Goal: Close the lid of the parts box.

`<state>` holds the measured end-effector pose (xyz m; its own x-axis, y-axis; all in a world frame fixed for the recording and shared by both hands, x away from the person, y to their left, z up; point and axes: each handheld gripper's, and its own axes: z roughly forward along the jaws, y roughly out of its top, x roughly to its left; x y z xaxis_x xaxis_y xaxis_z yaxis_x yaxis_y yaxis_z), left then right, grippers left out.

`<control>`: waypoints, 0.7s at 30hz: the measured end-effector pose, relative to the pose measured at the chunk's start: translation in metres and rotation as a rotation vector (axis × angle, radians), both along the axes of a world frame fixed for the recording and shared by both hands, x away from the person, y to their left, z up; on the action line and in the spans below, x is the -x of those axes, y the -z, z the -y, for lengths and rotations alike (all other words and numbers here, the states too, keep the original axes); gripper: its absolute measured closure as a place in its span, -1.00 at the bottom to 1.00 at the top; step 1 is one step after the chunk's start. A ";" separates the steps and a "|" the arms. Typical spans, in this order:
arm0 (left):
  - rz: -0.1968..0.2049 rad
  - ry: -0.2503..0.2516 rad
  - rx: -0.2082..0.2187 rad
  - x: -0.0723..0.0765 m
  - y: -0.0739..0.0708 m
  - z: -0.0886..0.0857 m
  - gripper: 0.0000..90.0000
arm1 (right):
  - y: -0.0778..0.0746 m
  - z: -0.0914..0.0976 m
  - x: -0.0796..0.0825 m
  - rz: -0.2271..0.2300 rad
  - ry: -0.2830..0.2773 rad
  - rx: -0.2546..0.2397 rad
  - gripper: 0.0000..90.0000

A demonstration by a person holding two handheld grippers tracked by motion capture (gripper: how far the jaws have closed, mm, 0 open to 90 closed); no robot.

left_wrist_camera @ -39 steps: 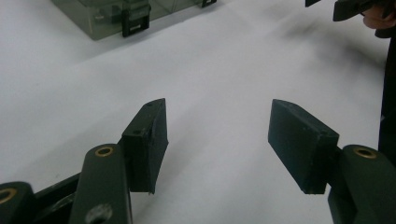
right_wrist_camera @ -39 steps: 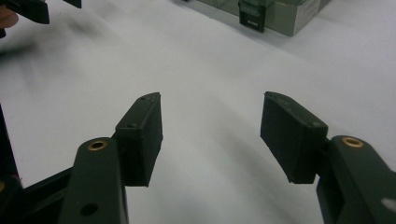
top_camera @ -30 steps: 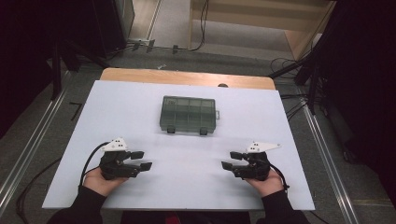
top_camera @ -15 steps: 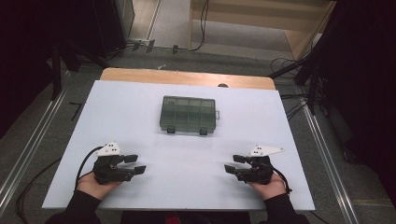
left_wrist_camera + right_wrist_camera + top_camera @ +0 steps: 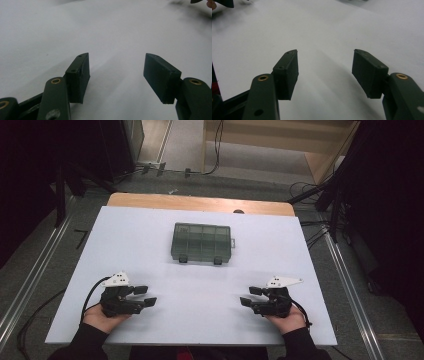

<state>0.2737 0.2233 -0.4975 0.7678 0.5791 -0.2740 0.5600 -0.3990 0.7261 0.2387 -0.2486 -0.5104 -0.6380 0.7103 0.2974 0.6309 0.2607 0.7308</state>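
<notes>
A closed, dark translucent compartment box (image 5: 201,242) with two front latches lies flat in the middle of the white table top (image 5: 200,320). Near the table's front left, a hand holds my left gripper (image 5: 147,295), jaws pointing right and open with nothing between them. At the front right my right gripper (image 5: 249,296) points left toward it, also open and empty. Both sit well short of the box. In the left gripper view the left gripper (image 5: 116,72) frames only bare white surface, and so does the right gripper (image 5: 324,70) in its own view.
A wooden strip (image 5: 200,204) runs along the table's far edge. Grey floor, cables (image 5: 310,190) and metal rails (image 5: 30,285) surround the table. Wide bare white surface lies between the two grippers and around the box.
My left gripper has slid slightly toward the near edge of the table. The right gripper and the box have stayed where they were, and both sets of jaws are as wide as before.
</notes>
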 end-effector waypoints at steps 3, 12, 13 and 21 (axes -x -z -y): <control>-0.001 -0.001 0.000 0.000 0.000 0.000 -0.15 | 0.000 0.000 0.000 0.001 -0.004 0.004 -0.18; -0.002 0.000 0.001 0.000 0.000 0.000 -0.15 | 0.001 -0.001 0.000 -0.003 -0.006 0.003 -0.18; -0.001 0.000 0.000 0.000 0.000 0.000 -0.15 | 0.001 -0.001 0.000 -0.003 -0.006 0.003 -0.18; -0.002 0.000 0.002 0.000 0.000 0.000 -0.15 | 0.001 -0.003 0.000 -0.007 -0.014 0.008 -0.18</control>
